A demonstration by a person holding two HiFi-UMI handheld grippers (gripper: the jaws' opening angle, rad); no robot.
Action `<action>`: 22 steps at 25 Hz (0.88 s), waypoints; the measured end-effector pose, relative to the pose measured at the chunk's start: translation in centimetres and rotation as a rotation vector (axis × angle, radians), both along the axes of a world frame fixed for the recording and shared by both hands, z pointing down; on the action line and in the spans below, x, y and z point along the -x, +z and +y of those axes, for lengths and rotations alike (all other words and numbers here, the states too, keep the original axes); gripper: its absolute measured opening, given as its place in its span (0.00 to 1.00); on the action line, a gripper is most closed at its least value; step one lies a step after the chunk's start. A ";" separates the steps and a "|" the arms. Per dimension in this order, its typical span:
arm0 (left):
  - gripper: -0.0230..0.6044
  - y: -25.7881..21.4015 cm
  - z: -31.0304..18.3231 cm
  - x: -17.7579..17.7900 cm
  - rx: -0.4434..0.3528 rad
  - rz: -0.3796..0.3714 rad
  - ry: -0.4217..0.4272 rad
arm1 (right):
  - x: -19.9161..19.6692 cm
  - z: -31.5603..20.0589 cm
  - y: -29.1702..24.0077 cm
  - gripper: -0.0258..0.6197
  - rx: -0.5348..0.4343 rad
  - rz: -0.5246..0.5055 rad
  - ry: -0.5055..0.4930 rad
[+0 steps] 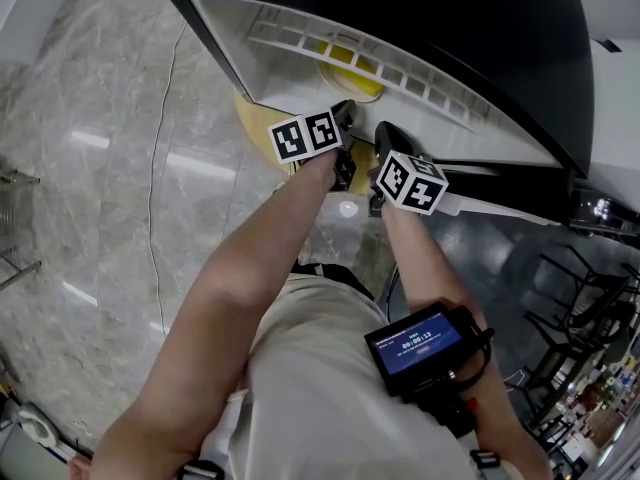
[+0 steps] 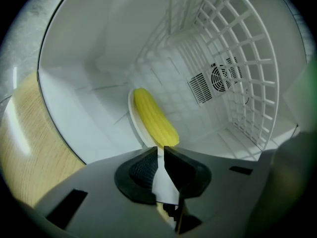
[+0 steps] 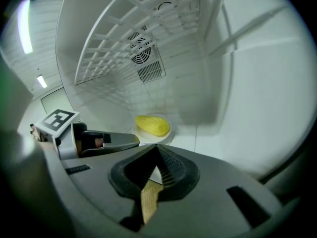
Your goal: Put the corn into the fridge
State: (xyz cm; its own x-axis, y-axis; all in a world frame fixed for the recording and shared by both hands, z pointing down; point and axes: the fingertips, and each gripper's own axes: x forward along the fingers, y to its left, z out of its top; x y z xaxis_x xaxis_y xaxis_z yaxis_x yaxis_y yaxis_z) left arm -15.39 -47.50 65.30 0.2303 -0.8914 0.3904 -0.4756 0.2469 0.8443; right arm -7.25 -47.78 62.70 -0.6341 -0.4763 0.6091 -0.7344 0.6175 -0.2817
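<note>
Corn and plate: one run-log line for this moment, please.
corn lying on plate inside fridge | left gripper shut on plate rim | right gripper shut, empty

Take the black-cased, white-lined fridge (image 1: 500,38) as your reference. Its outer casing is glossy black. Its inner walls are smooth white plastic with a dull sheen. Inside the fridge, the white lattice shelf (image 2: 247,58) looks like smooth, matt moulded plastic. On the fridge floor, the white round glossy plate (image 2: 132,110) looks glazed, and the yellow corn cob (image 2: 154,117) has a finely ribbed, waxy surface. Below the fridge, the pale wood-grain board (image 2: 29,133) is matt. Beside the fridge, the grey veined stone floor (image 1: 100,168) is polished and mirrors the lights. At the fridge opening, the left gripper (image 2: 161,153) and right gripper (image 3: 157,152) have matt grey plastic bodies and black, finely ridged pads (image 2: 143,170).
</note>
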 end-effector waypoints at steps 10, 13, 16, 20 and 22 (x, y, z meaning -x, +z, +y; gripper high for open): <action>0.05 -3.5 3.2 0.2 -0.048 -0.252 0.124 | 0.2 1.2 -2.1 0.05 -0.009 -0.052 -0.004; 0.05 -4.3 4.3 0.1 -0.074 -0.337 0.176 | 0.0 1.4 -2.4 0.05 -0.013 -0.061 -0.003; 0.05 -5.2 5.3 0.7 -0.102 -0.425 0.217 | 0.5 1.4 -3.0 0.05 -0.023 -0.078 -0.019; 0.05 -6.8 7.1 1.3 -0.131 -0.517 0.242 | 1.1 1.6 -4.6 0.05 -0.046 -0.117 -0.055; 0.05 -7.4 8.3 1.1 -0.141 -0.546 0.261 | 1.1 2.1 -5.4 0.05 -0.055 -0.140 -0.068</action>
